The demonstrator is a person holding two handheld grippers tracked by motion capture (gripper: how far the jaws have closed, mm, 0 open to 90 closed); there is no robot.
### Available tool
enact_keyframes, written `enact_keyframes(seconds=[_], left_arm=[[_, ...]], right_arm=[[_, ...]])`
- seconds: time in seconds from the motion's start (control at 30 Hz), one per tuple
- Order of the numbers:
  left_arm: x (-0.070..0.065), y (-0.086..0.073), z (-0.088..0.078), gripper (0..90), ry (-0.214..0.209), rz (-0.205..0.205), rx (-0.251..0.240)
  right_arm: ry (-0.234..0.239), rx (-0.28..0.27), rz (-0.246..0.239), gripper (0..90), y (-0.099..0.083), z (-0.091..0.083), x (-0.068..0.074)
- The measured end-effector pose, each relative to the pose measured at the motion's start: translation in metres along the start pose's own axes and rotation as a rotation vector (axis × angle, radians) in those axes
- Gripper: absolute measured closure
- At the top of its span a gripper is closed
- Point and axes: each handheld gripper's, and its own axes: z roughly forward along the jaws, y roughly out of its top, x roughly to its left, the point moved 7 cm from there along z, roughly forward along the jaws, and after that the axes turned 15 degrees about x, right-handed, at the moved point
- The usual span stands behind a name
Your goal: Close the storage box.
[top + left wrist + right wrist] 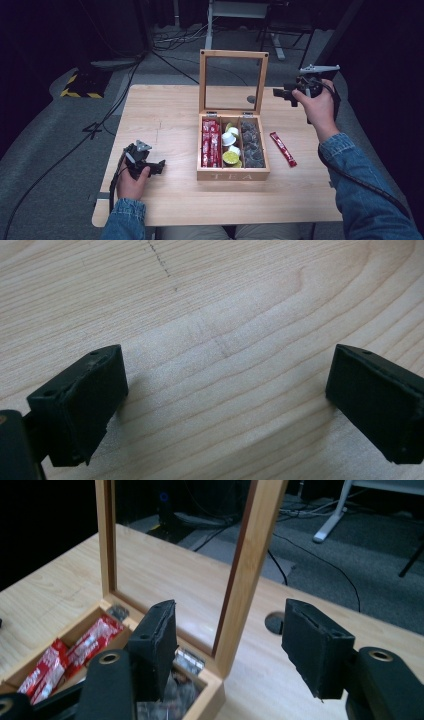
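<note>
Up beside the raised glass lid [233, 82] of the wooden tea box [233, 175], the right gripper [283, 93] hung in the air with its jaws parted and nothing between them; the right gripper view looked past the lid's wooden frame [247, 575] at the desk [165, 575]. That box sat at the middle of the desk, open, with red sachets [210, 143] in its left compartment. One red sachet [283, 148] lay on the desk just right of the box. Near the front left corner, the left gripper [161, 166] rested low over bare wood, jaws wide apart and empty.
</note>
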Motion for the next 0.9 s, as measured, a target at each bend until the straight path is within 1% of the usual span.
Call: enact_keyframes(seconds=[0.17, 0.27, 0.37, 0.6, 0.67, 0.8, 0.9], left_arm=[[0.0, 0.0, 0.0, 3.5, 0.0, -0.001, 0.0], [0.0, 0.0, 0.0, 3.5, -0.001, 0.0, 0.0], [0.0, 0.0, 0.0, 3.3, -0.001, 0.002, 0.002], [0.001, 0.0, 0.0, 2.9, 0.001, 0.006, 0.005], [0.001, 0.0, 0.0, 2.9, 0.001, 0.006, 0.005], [0.001, 0.001, 0.0, 2.8, -0.001, 0.008, 0.007], [0.001, 0.001, 0.0, 2.7, -0.002, 0.006, 0.004]], right_arm=[[-0.003, -0.013, -0.022, 38.7, 0.02, 0.006, -0.005], [0.02, -0.02, -0.012, 38.7, 0.028, 0.01, -0.009], [0.029, -0.036, -0.019, 38.4, 0.036, 0.012, -0.013], [0.022, -0.059, -0.016, 38.4, 0.051, 0.021, -0.022], [0.019, -0.062, -0.023, 38.4, 0.056, 0.025, -0.023], [0.018, -0.077, -0.016, 39.7, 0.066, 0.034, -0.026], [0.003, -0.065, -0.02, 41.9, 0.069, 0.043, -0.028]])
